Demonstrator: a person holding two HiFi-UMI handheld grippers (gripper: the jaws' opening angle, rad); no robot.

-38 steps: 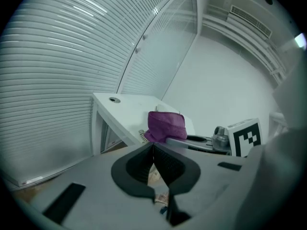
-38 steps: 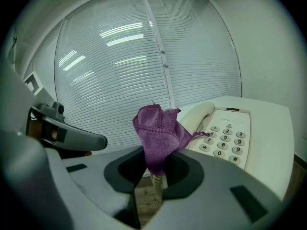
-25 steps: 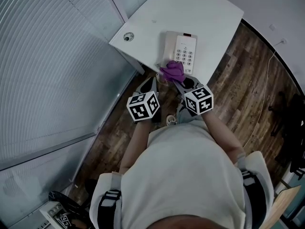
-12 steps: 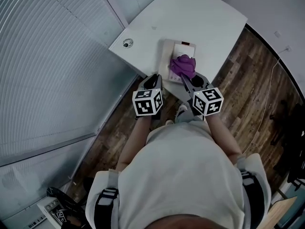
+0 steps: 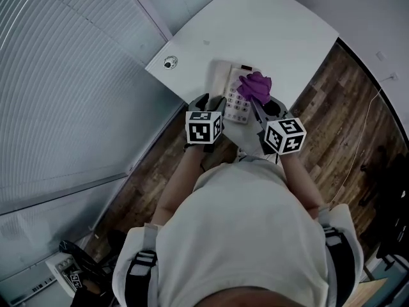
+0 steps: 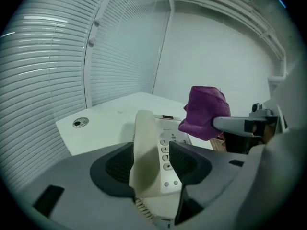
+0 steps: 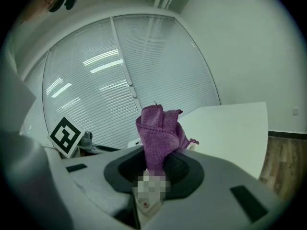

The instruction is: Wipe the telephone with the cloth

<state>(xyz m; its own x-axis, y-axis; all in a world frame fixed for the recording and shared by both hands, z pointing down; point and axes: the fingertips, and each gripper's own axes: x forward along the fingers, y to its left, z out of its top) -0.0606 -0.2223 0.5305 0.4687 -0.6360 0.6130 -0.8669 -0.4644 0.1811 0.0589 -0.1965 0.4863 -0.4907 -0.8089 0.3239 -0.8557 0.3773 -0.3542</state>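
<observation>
While the person leans over it, the head view shows a pale telephone (image 5: 234, 98) in the upper middle of the frame, at the near edge of a white table (image 5: 281, 31). The right gripper (image 5: 258, 102) holds a bunched purple cloth (image 5: 255, 86) over the right side of the keypad. Whether the cloth touches the keys cannot be told from here. The left gripper (image 5: 207, 102) sits at the telephone's lower left corner.

The left gripper view shows that gripper's jaws standing wide apart, having just been opening. The handset (image 6: 145, 150) rises between them, with a gap to the right pad, so nothing is pinched. The cloth hangs at right of centre.

The right gripper view shows the jaws closed tight on the cloth, which stands up at centre frame.

As a judgement, the wiping looks to be at or near its start. The cloth is in hand and brought to the telephone, and most of its surface, including the handset, appears still to be wiped.
</observation>
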